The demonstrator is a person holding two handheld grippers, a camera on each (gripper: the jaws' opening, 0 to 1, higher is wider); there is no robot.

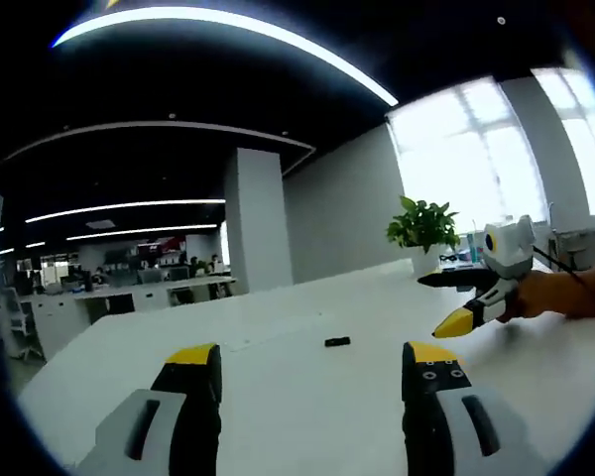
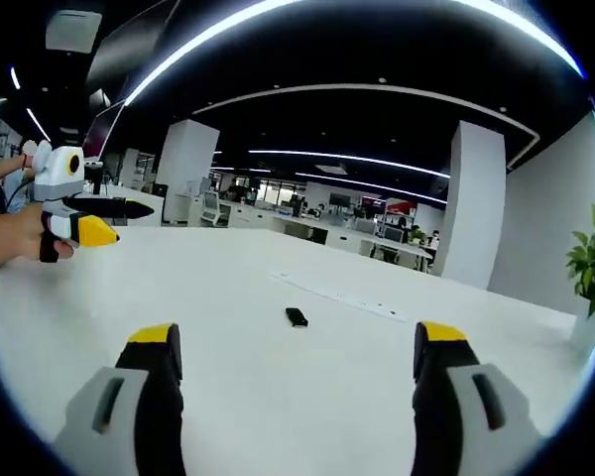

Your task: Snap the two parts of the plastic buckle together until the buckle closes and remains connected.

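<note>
Both claws [image 1: 312, 362] [image 2: 297, 342] apart, empty; buckle [image 1: 337, 342] [image 2: 297, 317] far off, too small for detail.

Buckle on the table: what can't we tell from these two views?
- Buckle: too small and far in both views; a single dark speck on the white table, so whether it is one part or two, joined or apart, is unreadable.
- Right gripper, in the left gripper view: seen side-on, finger gap unclear there.
- Left gripper, in the right gripper view: partly covered by a hand.
</note>
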